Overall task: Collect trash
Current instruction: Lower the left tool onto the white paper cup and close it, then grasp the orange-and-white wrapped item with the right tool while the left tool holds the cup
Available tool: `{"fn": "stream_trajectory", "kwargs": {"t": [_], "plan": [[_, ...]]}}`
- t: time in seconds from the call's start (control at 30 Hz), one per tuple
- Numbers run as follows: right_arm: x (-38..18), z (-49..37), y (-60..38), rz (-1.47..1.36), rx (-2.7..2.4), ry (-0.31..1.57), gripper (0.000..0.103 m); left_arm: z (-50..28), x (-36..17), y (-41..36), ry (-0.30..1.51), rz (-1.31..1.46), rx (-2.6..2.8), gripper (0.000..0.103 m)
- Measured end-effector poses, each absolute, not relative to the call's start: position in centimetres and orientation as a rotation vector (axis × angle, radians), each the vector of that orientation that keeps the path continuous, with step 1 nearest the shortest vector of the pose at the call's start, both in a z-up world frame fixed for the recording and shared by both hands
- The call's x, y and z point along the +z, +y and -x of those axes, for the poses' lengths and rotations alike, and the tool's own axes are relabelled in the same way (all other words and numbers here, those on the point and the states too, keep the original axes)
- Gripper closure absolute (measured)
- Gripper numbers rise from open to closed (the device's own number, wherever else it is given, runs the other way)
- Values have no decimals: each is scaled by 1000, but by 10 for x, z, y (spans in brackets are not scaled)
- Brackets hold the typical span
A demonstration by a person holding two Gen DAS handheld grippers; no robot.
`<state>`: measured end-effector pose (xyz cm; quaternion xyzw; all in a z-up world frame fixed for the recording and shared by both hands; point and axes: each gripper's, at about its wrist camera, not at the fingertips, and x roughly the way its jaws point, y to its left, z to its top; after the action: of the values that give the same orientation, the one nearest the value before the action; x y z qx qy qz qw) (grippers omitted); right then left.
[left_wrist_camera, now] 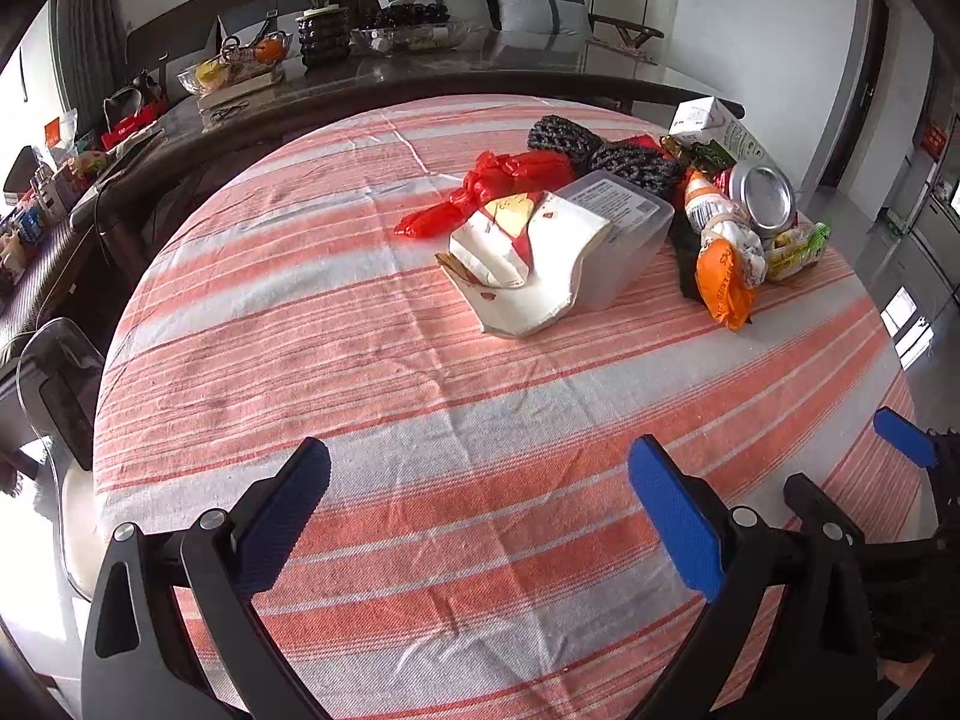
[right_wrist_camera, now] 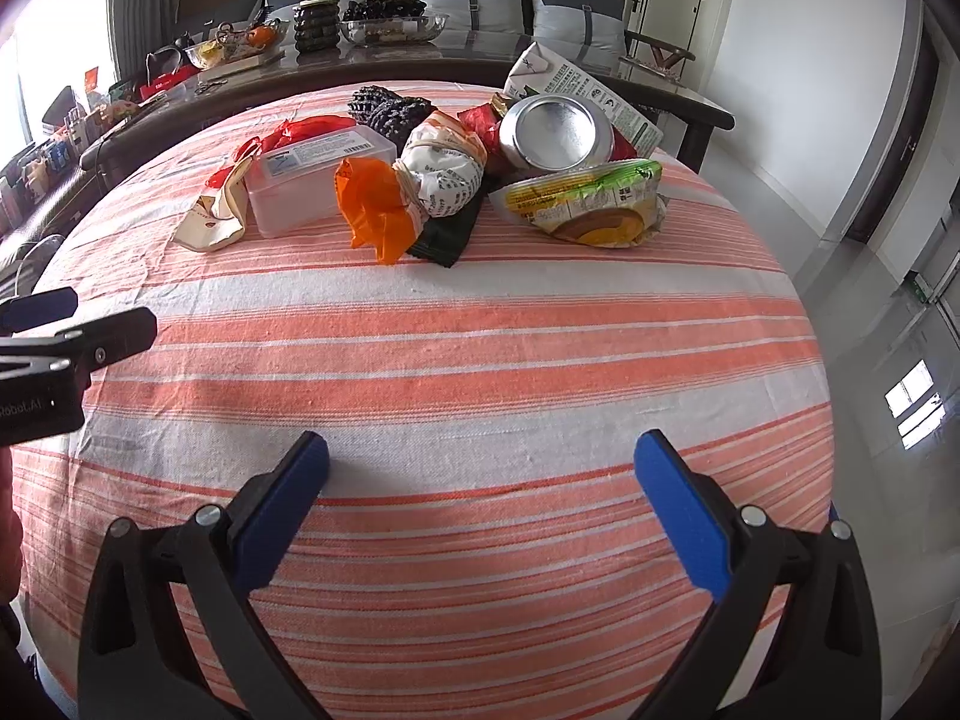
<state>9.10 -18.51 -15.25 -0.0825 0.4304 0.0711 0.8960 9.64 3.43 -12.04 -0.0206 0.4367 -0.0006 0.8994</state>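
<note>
Lying heaped on striped tablecloth, crumpled trash pile, both tongs wide, empty.

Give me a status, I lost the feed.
Left gripper open, empty. Right gripper open, empty. Trash pile untouched on striped tablecloth. Path clear.

A dark dining table stands beyond the striped desk, carrying a potted plant and glass bowls. Grey cushions line a bench; white walls, glossy grey floor, daylight left.
</note>
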Motion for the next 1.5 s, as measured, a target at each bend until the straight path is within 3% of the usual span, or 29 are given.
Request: {"fn": "stream_trajectory", "kwargs": {"t": [0.17, 0.3, 0.43, 0.5, 0.53, 0.6, 0.7, 0.9, 1.13, 1.2, 1.5], "plan": [[-152, -91, -183, 177, 144, 887, 5, -134, -102, 22, 817, 22, -15, 6], [-152, -91, -181, 183, 139, 883, 5, -168, -109, 12, 843, 0, -23, 23], [-151, -91, -179, 205, 128, 870, 5, -180, -115, 10, 854, 6, -50, 31], [-151, -90, -178, 214, 123, 864, 5, -179, -114, 8, 846, -8, -81, 49], [-151, -91, -177, 216, 122, 863, 5, -179, -113, 8, 846, -9, -99, 53], [-151, -92, -178, 214, 123, 864, 5, -178, -114, 10, 850, 3, -145, 75], [-152, -91, -178, 207, 125, 867, 5, -172, -112, 14, 849, -6, -175, 87], [-153, -92, -178, 198, 128, 871, 5, -132, -104, 44, 882, 4, -306, 94], [-153, -93, -178, 203, 125, 869, 5, -94, -103, 55, 907, -52, -370, 93], [-153, -92, -178, 201, 125, 869, 5, -92, -106, 49, 893, -85, -370, 85], [-151, -95, -195, 78, 156, 890, 5, -95, -119, 20, 876, -184, -338, 76]]}}
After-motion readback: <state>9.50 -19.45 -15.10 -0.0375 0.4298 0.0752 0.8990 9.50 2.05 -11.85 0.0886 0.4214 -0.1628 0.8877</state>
